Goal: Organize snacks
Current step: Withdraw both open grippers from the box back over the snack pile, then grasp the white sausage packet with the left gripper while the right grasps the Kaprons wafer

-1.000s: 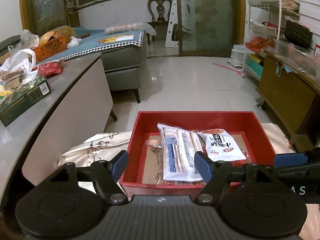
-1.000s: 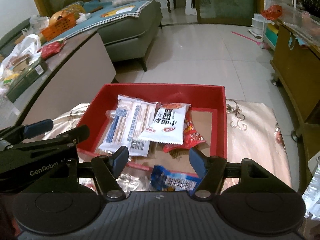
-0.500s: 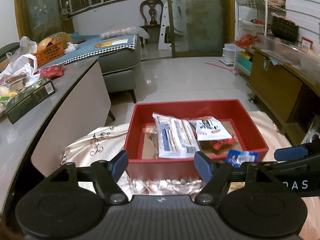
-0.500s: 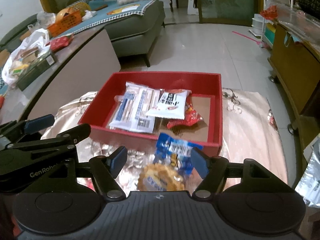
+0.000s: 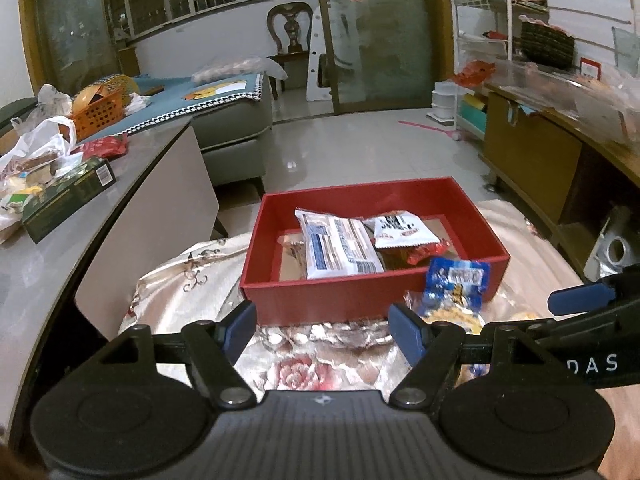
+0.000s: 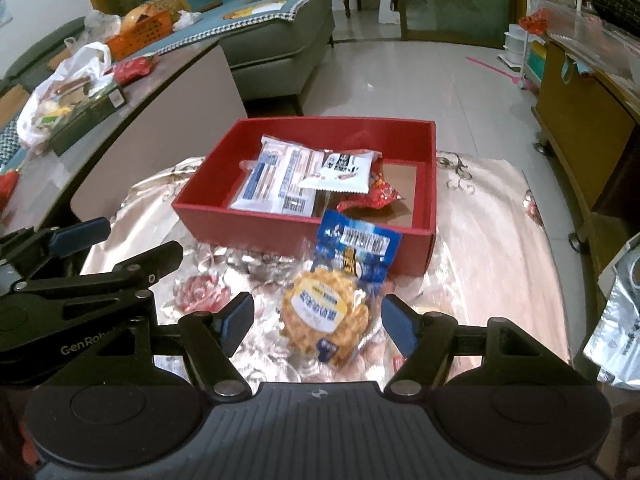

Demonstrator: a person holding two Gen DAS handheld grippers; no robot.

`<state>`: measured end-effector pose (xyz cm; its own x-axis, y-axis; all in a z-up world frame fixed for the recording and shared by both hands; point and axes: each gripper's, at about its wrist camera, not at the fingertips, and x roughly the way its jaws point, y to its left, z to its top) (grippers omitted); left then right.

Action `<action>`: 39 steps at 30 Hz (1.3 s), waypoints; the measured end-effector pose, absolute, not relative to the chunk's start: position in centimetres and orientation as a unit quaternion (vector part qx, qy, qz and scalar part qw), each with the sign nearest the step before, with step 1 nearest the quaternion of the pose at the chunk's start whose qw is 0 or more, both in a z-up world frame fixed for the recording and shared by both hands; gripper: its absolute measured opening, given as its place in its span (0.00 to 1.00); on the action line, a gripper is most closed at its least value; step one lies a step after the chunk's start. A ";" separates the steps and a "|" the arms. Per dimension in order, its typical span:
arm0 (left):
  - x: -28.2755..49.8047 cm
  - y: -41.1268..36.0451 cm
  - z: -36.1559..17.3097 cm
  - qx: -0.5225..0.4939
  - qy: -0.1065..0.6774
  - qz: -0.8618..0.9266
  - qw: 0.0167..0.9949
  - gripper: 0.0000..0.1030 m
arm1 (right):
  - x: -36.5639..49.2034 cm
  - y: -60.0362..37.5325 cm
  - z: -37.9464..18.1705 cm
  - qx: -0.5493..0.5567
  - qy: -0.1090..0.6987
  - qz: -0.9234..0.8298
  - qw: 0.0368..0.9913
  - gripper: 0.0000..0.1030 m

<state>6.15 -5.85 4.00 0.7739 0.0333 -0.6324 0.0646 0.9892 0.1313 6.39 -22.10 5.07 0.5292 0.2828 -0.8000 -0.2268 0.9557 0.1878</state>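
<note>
A red box [image 5: 340,296] [image 6: 224,220] sits on a floral cloth and holds a long white-and-blue packet [image 5: 340,248] [image 6: 276,180], a small white packet [image 5: 400,232] [image 6: 344,172] and a red packet [image 6: 372,196]. A blue packet [image 6: 360,248] [image 5: 456,284] leans against the box's near wall. Just in front of it a yellow cracker packet [image 6: 324,312] lies on the cloth. My right gripper [image 6: 318,316] is open, its fingers standing either side of that packet without touching it. My left gripper [image 5: 322,322] is open and empty, short of the box's near wall.
A grey counter [image 5: 120,208] on the left carries a green box [image 5: 68,200] and a plastic bag of goods. A wooden cabinet [image 5: 532,152] stands to the right. A silver bag [image 6: 624,312] lies at the cloth's right edge. Tiled floor and a sofa lie beyond.
Both grippers have drawn back from the red box, which now looks smaller. The blue and yellow packets have come into view in front of it. The right jaws stand slightly wider.
</note>
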 end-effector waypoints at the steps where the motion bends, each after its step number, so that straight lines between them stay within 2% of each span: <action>1: 5.8 -6.0 3.9 0.075 0.337 -0.009 0.939 0.64 | 6.1 -22.1 5.0 0.029 0.464 0.145 0.873 0.74; 9: 3.6 -6.2 3.4 0.086 0.345 -0.018 0.934 0.64 | 3.8 -22.4 4.7 0.022 0.474 0.146 0.868 0.74; 22: 1.2 -5.1 1.3 0.083 0.407 -0.031 0.909 0.64 | 0.5 -20.9 3.5 -0.010 0.500 0.166 0.850 0.74; 26: 1.1 -3.7 0.9 0.062 0.428 -0.029 0.901 0.64 | 0.3 -20.3 2.7 -0.020 0.514 0.182 0.838 0.84; 39: 0.8 -0.2 1.9 0.024 0.426 -0.018 0.904 0.68 | 1.4 -15.0 -1.6 -0.103 0.559 0.238 0.788 0.83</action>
